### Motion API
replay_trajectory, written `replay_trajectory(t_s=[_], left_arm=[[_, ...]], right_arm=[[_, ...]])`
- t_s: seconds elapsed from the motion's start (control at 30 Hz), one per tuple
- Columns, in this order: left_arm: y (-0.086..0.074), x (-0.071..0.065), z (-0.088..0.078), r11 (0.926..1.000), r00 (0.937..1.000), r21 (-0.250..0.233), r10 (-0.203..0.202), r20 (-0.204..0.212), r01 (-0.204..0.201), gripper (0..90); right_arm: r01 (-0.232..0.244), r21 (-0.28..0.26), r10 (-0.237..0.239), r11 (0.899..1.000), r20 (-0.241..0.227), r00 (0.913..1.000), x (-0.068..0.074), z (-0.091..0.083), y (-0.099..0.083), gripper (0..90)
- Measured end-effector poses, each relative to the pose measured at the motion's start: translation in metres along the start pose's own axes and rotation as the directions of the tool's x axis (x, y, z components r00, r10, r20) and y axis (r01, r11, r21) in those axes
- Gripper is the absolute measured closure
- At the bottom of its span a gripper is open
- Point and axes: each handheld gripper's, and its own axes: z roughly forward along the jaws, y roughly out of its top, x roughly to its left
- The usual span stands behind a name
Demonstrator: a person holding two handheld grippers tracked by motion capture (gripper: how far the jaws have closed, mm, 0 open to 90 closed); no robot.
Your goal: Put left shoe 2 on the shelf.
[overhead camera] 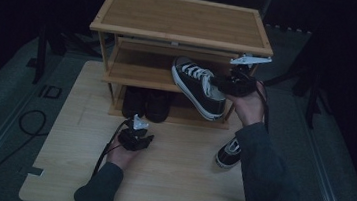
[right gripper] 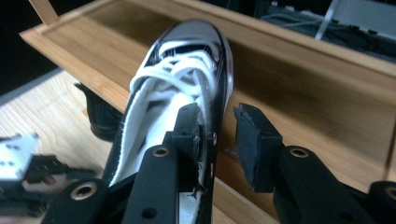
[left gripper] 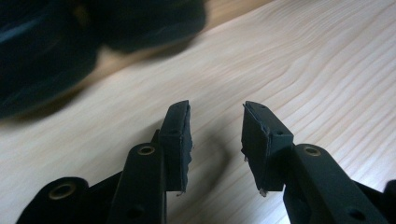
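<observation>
Dim table point(overhead camera: 168, 180): right tool point(overhead camera: 232, 84) parted around sneaker point(overhead camera: 195, 84) wall, which may slide off shelf point(overhead camera: 134, 75); left tool point(overhead camera: 134, 138) apart, empty.

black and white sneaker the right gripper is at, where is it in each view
High view: sneaker right of centre, toe on the rack's middle shelf, by the right gripper.
Right gripper view: sneaker centre, one jaw inside its collar.
Left gripper view: cannot tell.
Shared landmark: the wooden shoe rack.

Sneaker point(overhead camera: 199, 86) blocks mid shelf point(overhead camera: 134, 74) front
</observation>
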Motion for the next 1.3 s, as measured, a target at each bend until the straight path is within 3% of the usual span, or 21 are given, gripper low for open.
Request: replay_trajectory(t_s=[0.13, 0.33, 0.47, 0.57, 0.8, 1.0, 1.17, 1.3], left_arm=[[0.017, -0.011, 0.010, 0.9989, 0.9988, 0.007, 0.047, 0.013, -0.047, 65.4], [0.037, -0.021, 0.027, 0.9984, 0.9985, -0.012, 0.055, 0.008, -0.055, 71.4], [0.046, -0.025, 0.041, 0.9990, 0.9998, -0.039, 0.019, -0.009, -0.020, 84.1], [0.051, -0.025, 0.049, 0.9992, 0.9990, -0.035, 0.017, -0.041, -0.019, 89.7], [0.060, -0.024, 0.068, 0.9995, 0.9946, -0.028, -0.019, -0.102, 0.016, 90.0], [0.067, -0.028, 0.081, 0.9996, 0.9926, -0.019, -0.022, -0.119, 0.020, 90.0], [0.070, -0.025, 0.088, 0.9968, 0.9888, -0.028, -0.078, -0.128, 0.075, 89.9], [0.073, -0.024, 0.091, 0.9965, 0.9867, -0.030, -0.082, -0.140, 0.079, 89.9]], right_arm=[[0.017, 0.003, -0.017, 1.000, -0.011, 0.9998, 0.001, -0.010, 0.001, 67.1], [0.040, 0.005, -0.040, 0.999, 0.007, 0.9992, 0.001, -0.015, 0.000, 68.1], [0.054, 0.007, -0.054, 0.999, -0.002, 0.9985, 0.001, -0.018, 0.000, 68.3], [0.060, 0.003, -0.060, 0.998, -0.005, 0.9982, 0.002, -0.022, 0.000, 68.5], [0.073, 0.007, -0.073, 0.997, -0.017, 0.9972, 0.003, -0.027, 0.000, 68.4], [0.077, -0.005, -0.077, 0.997, -0.029, 0.9966, 0.004, -0.035, -0.001, 68.3], [0.088, -0.004, -0.088, 0.996, -0.028, 0.9957, 0.002, -0.045, -0.003, 68.6], [0.093, -0.004, -0.093, 0.996, -0.015, 0.9955, -0.002, -0.053, -0.005, 68.8]])
